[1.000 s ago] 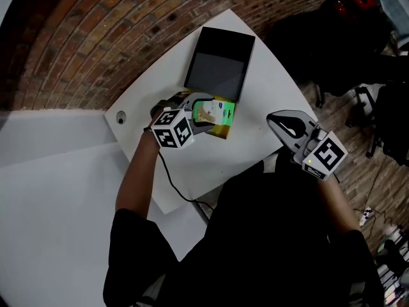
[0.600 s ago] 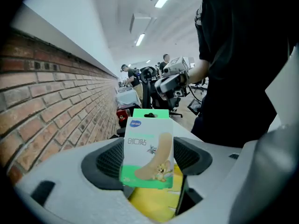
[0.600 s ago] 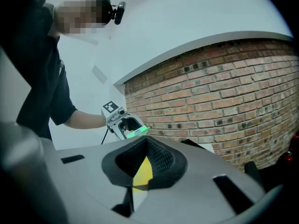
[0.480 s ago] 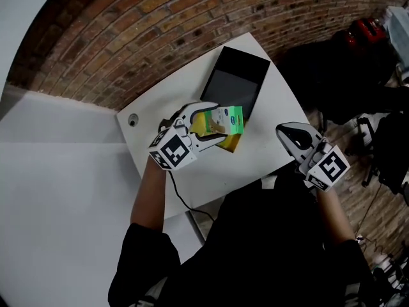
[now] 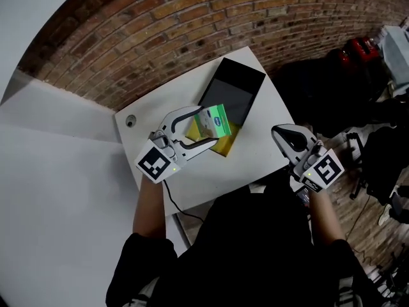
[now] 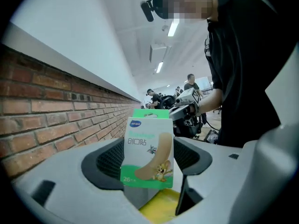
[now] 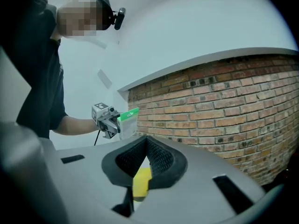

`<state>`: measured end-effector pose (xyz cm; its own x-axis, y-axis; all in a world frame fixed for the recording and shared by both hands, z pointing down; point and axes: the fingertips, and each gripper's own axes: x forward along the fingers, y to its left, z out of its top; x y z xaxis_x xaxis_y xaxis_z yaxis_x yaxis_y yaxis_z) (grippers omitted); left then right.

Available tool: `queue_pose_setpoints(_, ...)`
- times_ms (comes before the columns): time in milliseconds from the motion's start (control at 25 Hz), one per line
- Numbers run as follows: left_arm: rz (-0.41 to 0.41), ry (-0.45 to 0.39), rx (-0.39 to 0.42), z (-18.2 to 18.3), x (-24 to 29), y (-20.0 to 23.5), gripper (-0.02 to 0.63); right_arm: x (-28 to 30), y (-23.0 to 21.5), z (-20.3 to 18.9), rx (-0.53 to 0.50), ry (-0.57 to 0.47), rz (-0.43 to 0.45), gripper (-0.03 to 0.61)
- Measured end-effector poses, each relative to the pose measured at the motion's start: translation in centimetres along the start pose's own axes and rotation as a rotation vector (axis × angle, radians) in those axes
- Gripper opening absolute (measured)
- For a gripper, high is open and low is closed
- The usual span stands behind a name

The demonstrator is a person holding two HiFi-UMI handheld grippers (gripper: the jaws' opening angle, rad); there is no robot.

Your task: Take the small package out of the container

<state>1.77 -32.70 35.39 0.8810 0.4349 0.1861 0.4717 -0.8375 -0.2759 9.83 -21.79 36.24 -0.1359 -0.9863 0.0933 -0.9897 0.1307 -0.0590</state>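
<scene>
Nearly done, I judge: the small package (image 5: pixel 214 121) stands free between the left gripper's (image 5: pixel 209 126) spread fingers, outside the black container (image 5: pixel 233 89); the right gripper's (image 5: pixel 285 135) fingers are together

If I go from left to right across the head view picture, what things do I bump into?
round hole → small package → right gripper → red thing
</scene>
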Motion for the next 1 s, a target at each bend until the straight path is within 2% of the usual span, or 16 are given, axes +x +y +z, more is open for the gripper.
queue_pose_setpoints(120,0.071,-0.034,-0.136,0.6,-1.5,0.0,0.324,-0.7,-0.2,1.0,-0.016,-0.014,-0.010,0.006)
queue_pose_setpoints(280,0.145,-0.066,-0.152,1.3,-2.9,0.3,0.324,-1.6,-0.5,2.1,-0.033,-0.028,-0.020,0.006)
queue_pose_setpoints(440,0.197,-0.240,-0.183,3.2,-3.9,0.5,0.324,-2.9,-0.4,2.5,-0.038,-0.035,-0.032,0.006)
queue_pose_setpoints(520,0.220,-0.295,-0.204,3.5,-4.4,0.4,0.324,-3.3,-0.4,2.5,-0.032,-0.040,-0.036,0.006)
queue_pose_setpoints(840,0.255,-0.363,-0.330,2.9,-4.6,-1.4,0.324,-4.8,-0.5,2.3,-0.011,-0.053,-0.032,0.006)
queue_pose_setpoints(1000,0.324,-0.431,-0.400,2.9,-5.3,-1.7,0.324,-5.4,-0.6,2.6,-0.009,-0.063,-0.013,0.006)
